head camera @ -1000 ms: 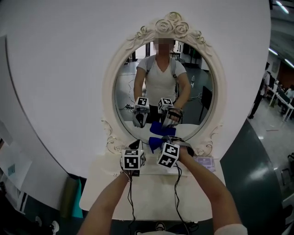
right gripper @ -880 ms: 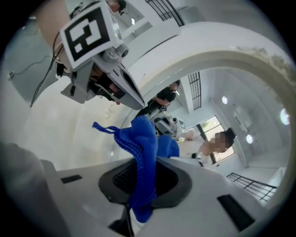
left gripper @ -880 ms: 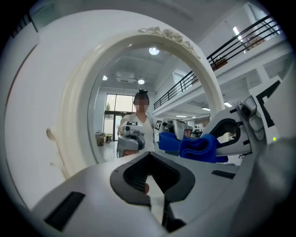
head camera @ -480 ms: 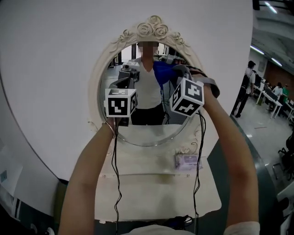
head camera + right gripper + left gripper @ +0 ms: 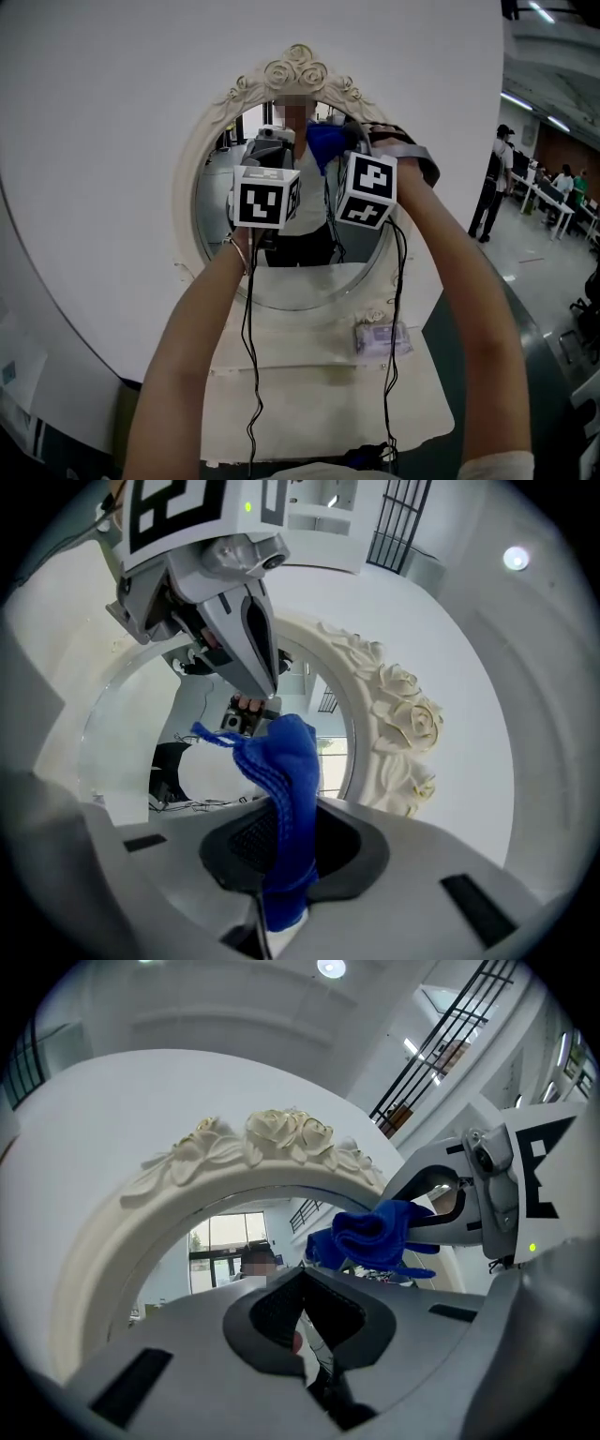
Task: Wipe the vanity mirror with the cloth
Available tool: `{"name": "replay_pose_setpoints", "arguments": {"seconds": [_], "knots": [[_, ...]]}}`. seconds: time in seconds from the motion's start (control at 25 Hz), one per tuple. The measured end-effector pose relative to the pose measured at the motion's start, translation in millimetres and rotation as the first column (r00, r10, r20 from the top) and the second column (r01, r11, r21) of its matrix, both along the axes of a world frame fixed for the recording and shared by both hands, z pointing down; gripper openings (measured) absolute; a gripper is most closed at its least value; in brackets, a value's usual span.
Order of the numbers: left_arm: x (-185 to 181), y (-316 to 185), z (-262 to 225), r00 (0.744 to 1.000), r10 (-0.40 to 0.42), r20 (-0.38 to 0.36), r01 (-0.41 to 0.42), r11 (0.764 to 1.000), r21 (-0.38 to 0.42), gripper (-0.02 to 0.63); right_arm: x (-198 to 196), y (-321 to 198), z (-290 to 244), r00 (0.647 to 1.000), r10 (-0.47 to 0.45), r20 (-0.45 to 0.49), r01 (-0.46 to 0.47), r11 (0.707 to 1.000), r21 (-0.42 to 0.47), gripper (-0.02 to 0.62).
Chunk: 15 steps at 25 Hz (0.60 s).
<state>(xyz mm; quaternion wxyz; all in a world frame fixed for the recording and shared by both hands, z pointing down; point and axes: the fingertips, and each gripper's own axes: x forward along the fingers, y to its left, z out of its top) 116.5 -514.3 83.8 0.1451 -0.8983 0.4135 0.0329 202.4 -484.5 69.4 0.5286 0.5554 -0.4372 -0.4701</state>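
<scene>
The oval vanity mirror [image 5: 281, 272] has a cream frame topped with carved roses [image 5: 272, 1138]. My right gripper [image 5: 281, 855] is shut on a blue cloth [image 5: 286, 761], which stands up from its jaws close to the upper part of the glass, beside the frame's roses [image 5: 403, 714]. Whether the cloth touches the glass I cannot tell. In the head view the cloth [image 5: 325, 142] shows above the two marker cubes. My left gripper [image 5: 305, 1335] is raised just left of it, jaws together and holding nothing. The cloth [image 5: 375, 1237] hangs at its right.
A white vanity table [image 5: 309, 394] stands under the mirror with a small flat pack [image 5: 382, 337] on it. Cables [image 5: 248, 375] hang from both grippers over the table. A person [image 5: 495, 183] stands far off at the right.
Both grippers have risen from the mirror's lower edge to its upper part, the right one carrying the cloth. In the last half second they shifted slightly left.
</scene>
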Motion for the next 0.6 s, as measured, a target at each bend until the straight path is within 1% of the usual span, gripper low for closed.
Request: {"name": "replay_pose_setpoints", "arguments": {"seconds": [0.24, 0.4, 0.48, 0.6], "knots": [[6, -4, 10, 1.000, 0.002, 0.007, -0.002, 1.000, -0.015, 0.005, 1, 1, 4, 1.000, -0.003, -0.004, 0.003, 1.000, -0.006, 0.066], [8, -5, 25, 1.000, 0.006, 0.016, -0.005, 0.999, -0.036, 0.005, 4, 2, 13, 1.000, 0.008, 0.000, -0.008, 1.000, -0.021, 0.066], [10, -6, 40, 1.000, 0.015, 0.013, -0.014, 0.998, -0.064, 0.005, 7, 3, 22, 1.000, 0.013, 0.006, -0.013, 0.999, -0.031, 0.066], [11, -8, 69, 1.000, 0.028, -0.012, -0.029, 0.993, -0.118, 0.005, 13, 6, 41, 0.999, 0.022, 0.023, -0.021, 0.998, -0.054, 0.066]]}}
